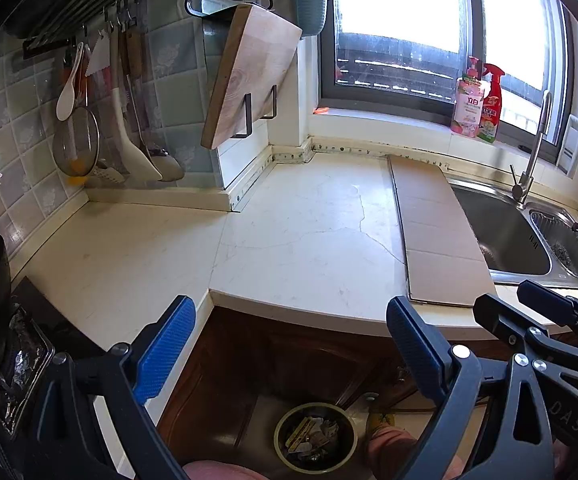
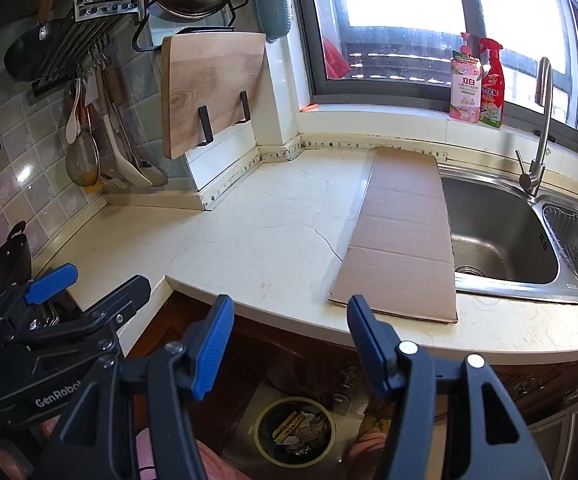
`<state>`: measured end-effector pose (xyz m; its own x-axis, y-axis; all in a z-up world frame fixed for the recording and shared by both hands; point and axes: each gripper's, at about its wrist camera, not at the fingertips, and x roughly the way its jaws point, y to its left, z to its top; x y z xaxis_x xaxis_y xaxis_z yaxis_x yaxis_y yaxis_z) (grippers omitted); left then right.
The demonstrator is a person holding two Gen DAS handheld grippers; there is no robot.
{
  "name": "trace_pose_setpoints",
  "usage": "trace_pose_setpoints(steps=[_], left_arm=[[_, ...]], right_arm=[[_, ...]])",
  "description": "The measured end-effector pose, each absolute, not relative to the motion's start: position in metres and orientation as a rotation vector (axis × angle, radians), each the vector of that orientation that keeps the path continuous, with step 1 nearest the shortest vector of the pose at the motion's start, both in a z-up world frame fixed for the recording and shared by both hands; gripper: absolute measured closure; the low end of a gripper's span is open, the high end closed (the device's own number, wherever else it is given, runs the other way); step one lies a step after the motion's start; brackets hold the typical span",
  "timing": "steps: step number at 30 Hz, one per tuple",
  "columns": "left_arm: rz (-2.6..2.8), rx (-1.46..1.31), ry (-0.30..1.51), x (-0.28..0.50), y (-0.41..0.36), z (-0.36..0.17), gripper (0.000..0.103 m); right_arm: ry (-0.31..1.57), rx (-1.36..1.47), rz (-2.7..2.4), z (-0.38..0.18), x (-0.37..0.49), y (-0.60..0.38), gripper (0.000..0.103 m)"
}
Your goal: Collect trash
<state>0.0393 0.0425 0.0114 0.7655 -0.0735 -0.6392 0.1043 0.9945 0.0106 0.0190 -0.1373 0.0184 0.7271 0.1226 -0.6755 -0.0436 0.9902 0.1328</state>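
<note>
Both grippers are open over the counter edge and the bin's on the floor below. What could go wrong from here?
The cardboard sheet overhangs the sink, so lifting it by the near end may tip it into the basin. It lies flat on the counter, so the right gripper may struggle to get a finger under it. It also looks wider than the trash bin, already part full, so it may not fit unfolded.

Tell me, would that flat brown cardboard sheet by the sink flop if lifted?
The flat brown cardboard sheet looks thin, so probably light. Its crosswise creases suggest it would fold there. Lying flush on the counter, its edge may be hard to catch.
</note>
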Motion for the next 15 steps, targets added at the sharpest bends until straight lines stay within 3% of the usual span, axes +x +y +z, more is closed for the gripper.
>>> trace_pose_setpoints(steps=[15], left_arm=[[-0.101,0.055,0.710,0.0378,0.0421,0.0084,0.008]], right_arm=[[0.754,0.108,0.085,0.0179,0.0155,-0.1394,0.043]])
